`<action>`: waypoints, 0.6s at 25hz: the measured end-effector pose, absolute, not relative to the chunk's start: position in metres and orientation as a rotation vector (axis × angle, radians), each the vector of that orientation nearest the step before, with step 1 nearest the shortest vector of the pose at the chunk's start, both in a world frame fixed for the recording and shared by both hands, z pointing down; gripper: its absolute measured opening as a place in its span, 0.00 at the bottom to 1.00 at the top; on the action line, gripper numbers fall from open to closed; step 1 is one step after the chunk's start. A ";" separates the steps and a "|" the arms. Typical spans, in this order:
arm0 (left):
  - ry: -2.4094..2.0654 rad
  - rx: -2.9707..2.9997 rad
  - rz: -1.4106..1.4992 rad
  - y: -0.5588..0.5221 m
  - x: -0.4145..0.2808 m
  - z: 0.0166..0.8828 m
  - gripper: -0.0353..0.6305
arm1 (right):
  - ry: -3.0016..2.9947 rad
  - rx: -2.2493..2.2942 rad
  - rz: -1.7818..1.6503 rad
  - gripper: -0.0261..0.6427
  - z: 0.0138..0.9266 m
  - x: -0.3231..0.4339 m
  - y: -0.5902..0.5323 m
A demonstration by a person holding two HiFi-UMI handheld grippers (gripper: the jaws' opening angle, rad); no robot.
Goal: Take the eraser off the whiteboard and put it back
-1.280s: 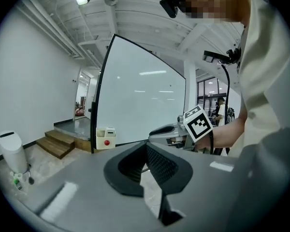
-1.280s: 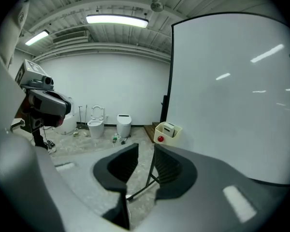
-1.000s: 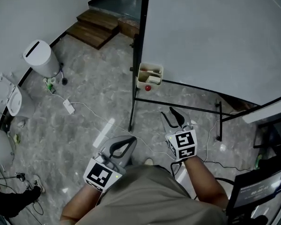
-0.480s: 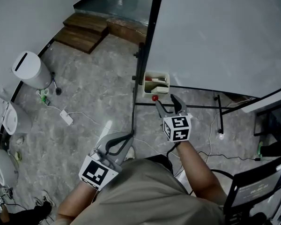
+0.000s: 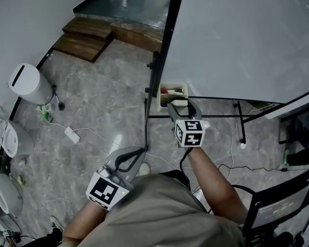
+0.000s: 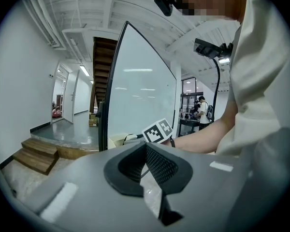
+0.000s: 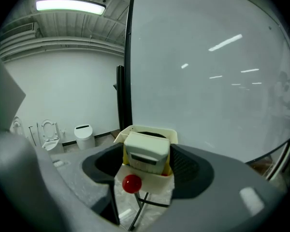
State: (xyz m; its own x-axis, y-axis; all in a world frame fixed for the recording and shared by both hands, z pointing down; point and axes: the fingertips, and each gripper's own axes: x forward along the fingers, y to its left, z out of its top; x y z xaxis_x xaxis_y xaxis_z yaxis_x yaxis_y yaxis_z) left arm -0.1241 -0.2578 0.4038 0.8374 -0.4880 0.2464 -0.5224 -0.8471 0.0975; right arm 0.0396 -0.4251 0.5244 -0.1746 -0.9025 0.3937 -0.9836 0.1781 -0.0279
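Observation:
A cream eraser (image 7: 146,151) stands in the small cream box (image 7: 152,181) at the whiteboard's (image 5: 237,35) lower left corner, above a red ball (image 7: 132,183). My right gripper (image 5: 179,107) reaches over that box (image 5: 165,92). Its jaws are opening and stand on either side of the eraser (image 5: 179,103), close to its sides without gripping it. In its own view the right gripper (image 7: 147,161) frames the eraser in front of the whiteboard (image 7: 208,81). My left gripper (image 5: 136,153) hangs low by my body, shut and empty. The left gripper (image 6: 145,149) points toward the board's edge (image 6: 140,105).
The board's black stand bar (image 5: 206,118) runs along the marble floor. Wooden steps (image 5: 87,37) lie at the back left. A white bin (image 5: 24,84), a power strip (image 5: 71,134) with cables and toilets (image 5: 2,138) stand at the left. Dark furniture (image 5: 278,210) is at the right.
My right gripper has moved forward to the cream box and its jaws have spread wider, now with the eraser between them. The left gripper stays low and shut.

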 end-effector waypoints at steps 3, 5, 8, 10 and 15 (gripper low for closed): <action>-0.787 2.854 0.314 -0.262 -0.127 0.405 0.06 | -2.141 1.806 0.412 0.48 0.531 0.038 -0.432; -0.789 2.855 0.313 -0.264 -0.129 0.406 0.06 | -2.120 1.816 0.412 0.48 0.534 0.039 -0.434; -0.797 2.863 0.309 -0.266 -0.133 0.408 0.06 | -2.105 1.842 0.412 0.46 0.535 0.041 -0.434; -0.800 2.851 0.308 -0.266 -0.136 0.407 0.06 | -2.105 1.846 0.410 0.45 0.534 0.041 -0.434; -0.799 2.844 0.304 -0.266 -0.139 0.406 0.06 | -2.103 1.851 0.378 0.45 0.529 0.042 -0.432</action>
